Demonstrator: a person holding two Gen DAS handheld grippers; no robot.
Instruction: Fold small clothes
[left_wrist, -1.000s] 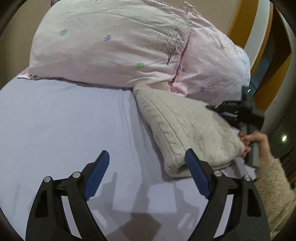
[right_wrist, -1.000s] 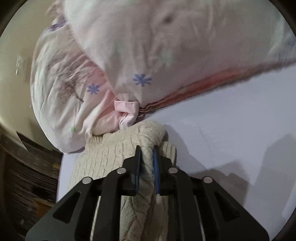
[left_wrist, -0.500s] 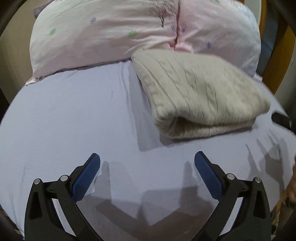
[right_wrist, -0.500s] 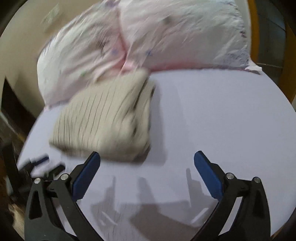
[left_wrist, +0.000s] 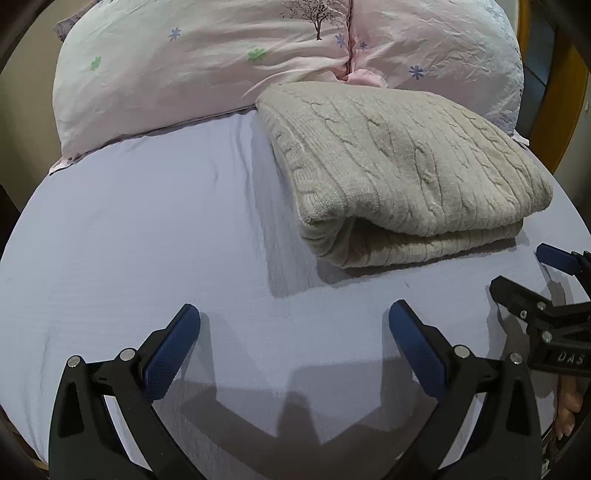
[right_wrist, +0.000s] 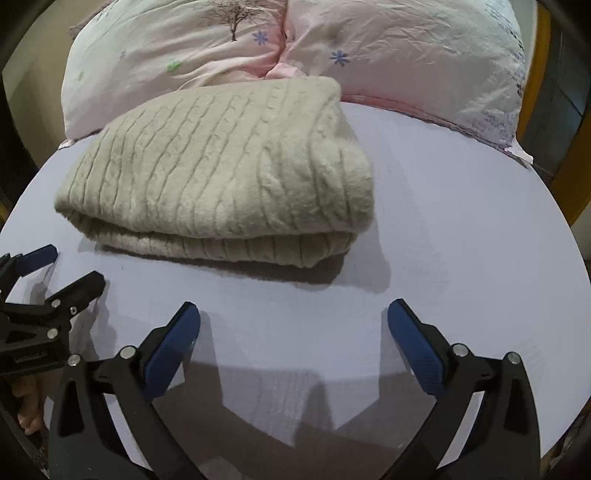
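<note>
Left gripper (left_wrist: 294, 317): jaws wide apart, holding nothing, above the near edge of the bed (left_wrist: 147, 229). Right gripper (right_wrist: 293, 317): jaws wide apart, holding nothing, just beside the left one at the same edge. Sweater (left_wrist: 402, 166): cream cable knit, folded in layers, lying flat toward the head of the bed, clear of both grippers, its far edge touching the pillows (left_wrist: 207, 62). Pillows: two, pale pink, flower print, side by side along the head edge.
</note>
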